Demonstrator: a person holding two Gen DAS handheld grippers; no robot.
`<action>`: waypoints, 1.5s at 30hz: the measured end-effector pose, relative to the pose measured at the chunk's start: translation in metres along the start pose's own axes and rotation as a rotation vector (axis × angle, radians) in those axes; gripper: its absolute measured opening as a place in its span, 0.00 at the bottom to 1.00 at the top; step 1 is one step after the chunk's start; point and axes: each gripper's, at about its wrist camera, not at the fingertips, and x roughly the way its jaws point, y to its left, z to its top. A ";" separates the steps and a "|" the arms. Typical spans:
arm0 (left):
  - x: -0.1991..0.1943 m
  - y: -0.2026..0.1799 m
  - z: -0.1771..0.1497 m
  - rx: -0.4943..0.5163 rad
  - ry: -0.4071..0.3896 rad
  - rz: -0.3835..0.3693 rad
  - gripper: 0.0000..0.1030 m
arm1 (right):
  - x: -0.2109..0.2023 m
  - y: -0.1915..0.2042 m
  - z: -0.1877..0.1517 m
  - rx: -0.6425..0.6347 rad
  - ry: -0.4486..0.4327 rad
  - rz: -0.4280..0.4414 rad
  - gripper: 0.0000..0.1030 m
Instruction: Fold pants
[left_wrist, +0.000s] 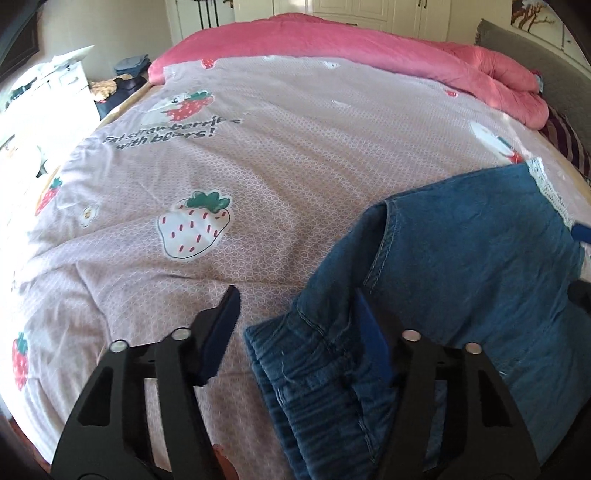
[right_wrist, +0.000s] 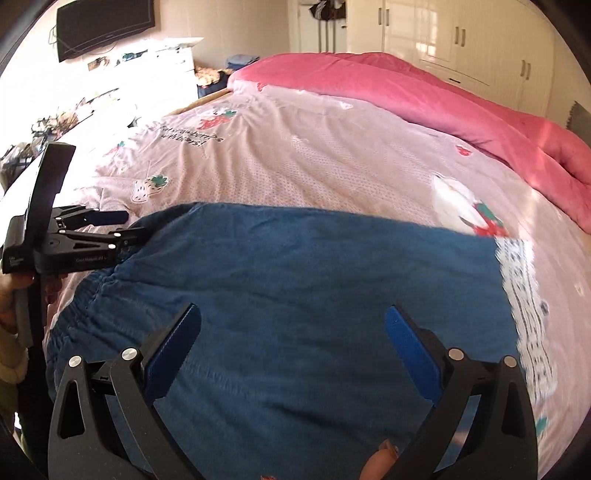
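Observation:
Blue denim pants (right_wrist: 295, 266) lie flat across the bed, with the elastic waistband (right_wrist: 81, 314) at the left and a white lace hem (right_wrist: 524, 295) at the right. My left gripper (left_wrist: 295, 295) is at the waistband's corner (left_wrist: 280, 343). The fabric sits between its jaws: the right pad rests on the denim, while the left pad stands clear of it. From the right wrist view, the left gripper (right_wrist: 125, 225) is at the pants' upper left corner. My right gripper (right_wrist: 292, 309) hovers open over the middle of the pants and holds nothing.
The pink strawberry-print bedsheet (left_wrist: 258, 166) covers the bed. A rolled pink quilt (right_wrist: 443, 99) lies along the far side. A white dresser (right_wrist: 173, 59) and a wall TV (right_wrist: 103, 22) stand beyond the left edge, and wardrobes (right_wrist: 461, 37) at the back.

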 end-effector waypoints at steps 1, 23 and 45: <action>0.004 0.001 0.001 0.002 0.009 -0.011 0.34 | 0.007 -0.001 0.008 -0.021 0.008 0.001 0.96; -0.037 0.004 0.002 0.025 -0.215 -0.107 0.04 | 0.127 0.046 0.084 -0.672 0.267 0.119 0.42; -0.116 -0.016 -0.043 0.170 -0.429 -0.152 0.05 | -0.048 0.062 0.013 -0.409 0.058 0.070 0.06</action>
